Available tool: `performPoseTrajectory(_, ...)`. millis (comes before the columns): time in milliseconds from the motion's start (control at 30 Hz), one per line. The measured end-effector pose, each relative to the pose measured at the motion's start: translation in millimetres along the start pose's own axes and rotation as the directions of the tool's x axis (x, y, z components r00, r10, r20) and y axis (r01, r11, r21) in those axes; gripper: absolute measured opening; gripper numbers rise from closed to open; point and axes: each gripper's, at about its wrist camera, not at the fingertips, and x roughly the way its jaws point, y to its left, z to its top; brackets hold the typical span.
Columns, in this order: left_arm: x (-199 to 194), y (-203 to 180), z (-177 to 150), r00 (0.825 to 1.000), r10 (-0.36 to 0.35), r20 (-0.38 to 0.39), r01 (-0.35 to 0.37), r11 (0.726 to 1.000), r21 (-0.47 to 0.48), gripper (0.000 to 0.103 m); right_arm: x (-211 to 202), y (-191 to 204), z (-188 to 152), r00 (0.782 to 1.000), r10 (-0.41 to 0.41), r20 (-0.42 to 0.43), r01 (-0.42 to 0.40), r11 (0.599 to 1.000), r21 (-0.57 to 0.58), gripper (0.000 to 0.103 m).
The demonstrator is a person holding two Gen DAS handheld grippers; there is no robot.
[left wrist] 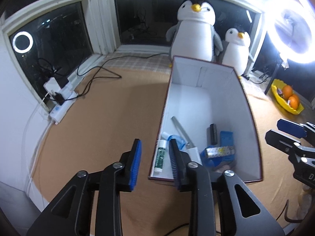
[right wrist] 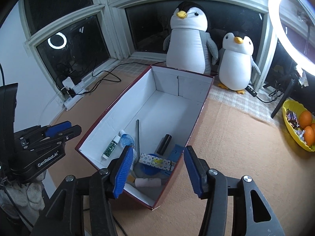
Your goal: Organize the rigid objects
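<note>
**Already boxed: small items lie at the near end, both grippers empty**

Right now the white-lined box (right wrist: 178, 106) with its dark red outside sits open on the tan cloth (left wrist: 110, 118), and the small rigid things are gathered at its near end. A white tube with a green label (right wrist: 111, 147) lies along the left wall, a grey rod (right wrist: 137, 135) slants beside it, a black cylinder (right wrist: 165, 144) lies further right, and a patterned case (right wrist: 155, 162) rests across a blue dish (right wrist: 149, 168). A pale tube (right wrist: 147, 182) lies nearest the front wall.

The left gripper (left wrist: 155, 161) hangs over the box's near left corner, jaws apart and holding nothing; one blue pad (left wrist: 136, 163) is outside the wall. The right gripper (right wrist: 156, 169) hovers above the near end, jaws spread wide, also empty.

Behind the box stand a large plush penguin (right wrist: 187, 39) and a small plush penguin (right wrist: 236, 61). A yellow dish with oranges (right wrist: 295, 125) sits off to the right, under a lit ring light (right wrist: 283, 33).
</note>
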Motion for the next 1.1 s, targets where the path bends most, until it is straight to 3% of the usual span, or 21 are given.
performPoseTrajectory(67, -7, -4, 2, 1.0, -0.011, 0.016, 0.011, 1.0, 0.007, 0.044, -6, -4, 0, 1.0, -0.007, 0.014, 0.007, 1.0, 0.014, 0.055)
performPoseTrajectory(200, -23, -11, 5, 0.998, -0.02, 0.053, 0.019, 1.0, 0.019, 0.048, -18, -12, -1, 0.999, -0.025, 0.04, 0.023, 0.999, 0.043, 0.061)
performPoseTrajectory(267, -28, -13, 6, 0.998, -0.028, 0.062, 0.027, 0.999, 0.018, 0.062, -24, -16, -2, 0.998, -0.038, 0.051, 0.035, 0.998, 0.052, 0.062)
performPoseTrajectory(533, -40, -16, 5, 0.997, -0.028, 0.071, 0.028, 1.0, 0.0, 0.076, -45, -29, -9, 0.993, -0.087, 0.081, 0.08, 0.993, 0.083, 0.076)
performPoseTrajectory(1100, -50, -25, 3, 0.996, -0.049, 0.077, 0.048, 0.999, 0.019, 0.08, -61, -36, -18, 0.987, -0.128, 0.099, 0.117, 0.987, 0.112, 0.078)
